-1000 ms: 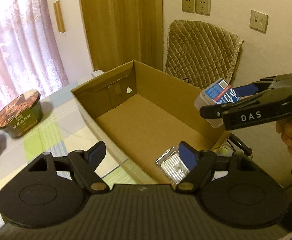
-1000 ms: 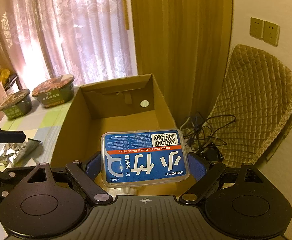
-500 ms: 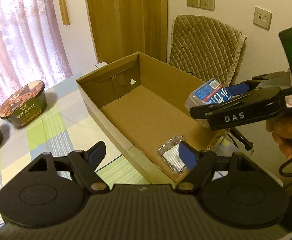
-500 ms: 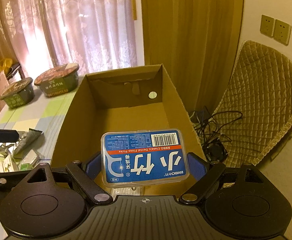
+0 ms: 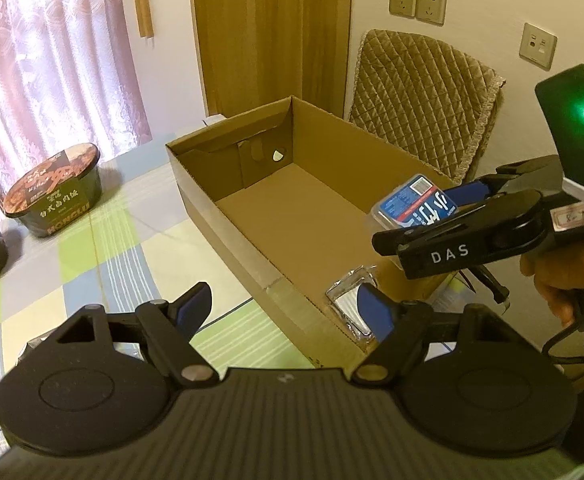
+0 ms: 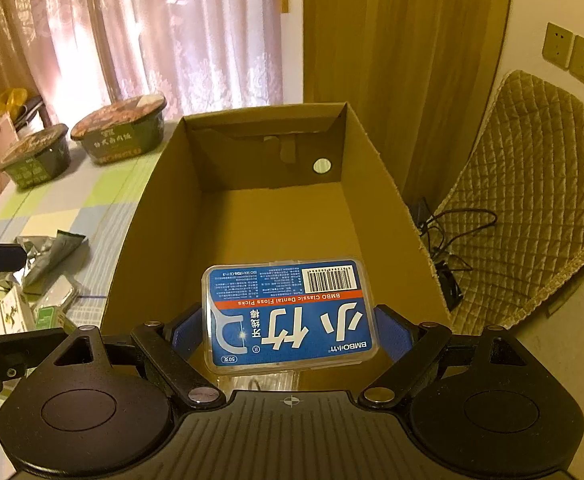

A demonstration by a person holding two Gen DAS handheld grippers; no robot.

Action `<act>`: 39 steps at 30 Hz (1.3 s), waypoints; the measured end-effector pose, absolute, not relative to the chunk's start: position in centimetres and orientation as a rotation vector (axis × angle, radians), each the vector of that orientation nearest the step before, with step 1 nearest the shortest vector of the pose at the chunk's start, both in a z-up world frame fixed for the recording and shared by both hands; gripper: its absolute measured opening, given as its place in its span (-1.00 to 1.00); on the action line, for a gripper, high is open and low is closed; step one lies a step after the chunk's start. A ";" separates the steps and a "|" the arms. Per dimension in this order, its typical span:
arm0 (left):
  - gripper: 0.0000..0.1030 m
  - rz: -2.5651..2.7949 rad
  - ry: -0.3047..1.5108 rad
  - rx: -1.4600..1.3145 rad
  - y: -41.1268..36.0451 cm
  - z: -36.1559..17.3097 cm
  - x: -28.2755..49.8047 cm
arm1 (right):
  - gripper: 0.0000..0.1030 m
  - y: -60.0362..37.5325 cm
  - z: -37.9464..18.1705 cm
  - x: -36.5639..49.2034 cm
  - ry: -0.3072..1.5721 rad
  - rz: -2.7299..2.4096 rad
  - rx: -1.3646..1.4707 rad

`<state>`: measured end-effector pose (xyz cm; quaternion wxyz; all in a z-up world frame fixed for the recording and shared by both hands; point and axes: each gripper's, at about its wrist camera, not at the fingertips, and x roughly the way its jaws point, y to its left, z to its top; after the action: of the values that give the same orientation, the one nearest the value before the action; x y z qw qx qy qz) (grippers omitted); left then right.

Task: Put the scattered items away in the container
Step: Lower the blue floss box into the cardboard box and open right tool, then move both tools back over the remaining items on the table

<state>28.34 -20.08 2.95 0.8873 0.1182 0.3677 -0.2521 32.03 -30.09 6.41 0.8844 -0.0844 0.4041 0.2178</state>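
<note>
Checked green-and-blue cloth covers your table (image 5: 103, 240), with the open cardboard box (image 5: 227, 208) on its right side. Your right gripper (image 6: 292, 330) pinches the clear floss pick case (image 6: 289, 314) by its two short ends, holding it level above the box's near end. Your left gripper (image 5: 283, 306) hangs spread and empty over the box's near left wall. A foil packet (image 5: 348, 300), possibly a blister pack, lies inside the near corner. Two noodle bowls (image 6: 119, 128) sit far left.

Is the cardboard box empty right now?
Not empty. A silvery foil packet lies on the floor of the cardboard box; the floss pick case is above it, gripped in the right tongs.
</note>
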 end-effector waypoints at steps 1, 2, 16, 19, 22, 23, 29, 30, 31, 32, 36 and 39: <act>0.48 -0.524 0.766 0.244 -20.0 2.9 28.4 | 0.74 -30.0 6.4 32.1 0.842 0.455 -0.176; 0.48 -0.523 0.767 0.242 -19.9 2.8 28.3 | 0.74 -29.9 6.3 32.1 0.843 0.455 -0.178; 0.48 -0.493 0.786 0.210 -18.2 2.2 28.2 | 1.00 -28.9 5.9 31.9 0.828 0.463 -0.211; 0.48 -0.481 0.790 0.200 -17.5 2.2 28.0 | 1.00 -28.6 6.1 31.8 0.831 0.474 -0.220; 0.48 -0.469 0.794 0.187 -16.8 2.2 27.7 | 1.00 -28.4 6.3 31.4 0.830 0.476 -0.229; 0.48 -0.464 0.796 0.182 -16.5 2.3 27.5 | 1.00 -28.3 6.4 31.2 0.831 0.477 -0.231; 0.48 -0.429 0.810 0.147 -14.7 2.6 26.0 | 1.00 -27.6 7.9 29.7 0.828 0.478 -0.232; 0.48 -0.421 0.812 0.140 -14.3 2.7 25.7 | 1.00 -27.4 8.3 29.3 0.826 0.480 -0.229; 0.48 -0.414 0.814 0.136 -13.9 2.8 25.3 | 1.00 -27.2 8.7 28.8 0.824 0.484 -0.225; 0.48 -0.406 0.816 0.132 -13.4 3.0 24.8 | 1.00 -27.0 9.0 28.3 0.823 0.487 -0.223; 0.49 -0.363 0.826 0.119 -11.4 3.4 22.8 | 1.00 -25.8 10.4 25.6 0.823 0.511 -0.234; 0.50 -0.329 0.839 0.098 -9.5 3.7 21.0 | 1.00 -24.8 11.0 23.2 0.841 0.534 -0.244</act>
<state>21.02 -9.53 3.66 0.8991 0.0473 0.4053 -0.1587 23.23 -24.75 11.02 0.8712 -0.1166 0.4025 0.2557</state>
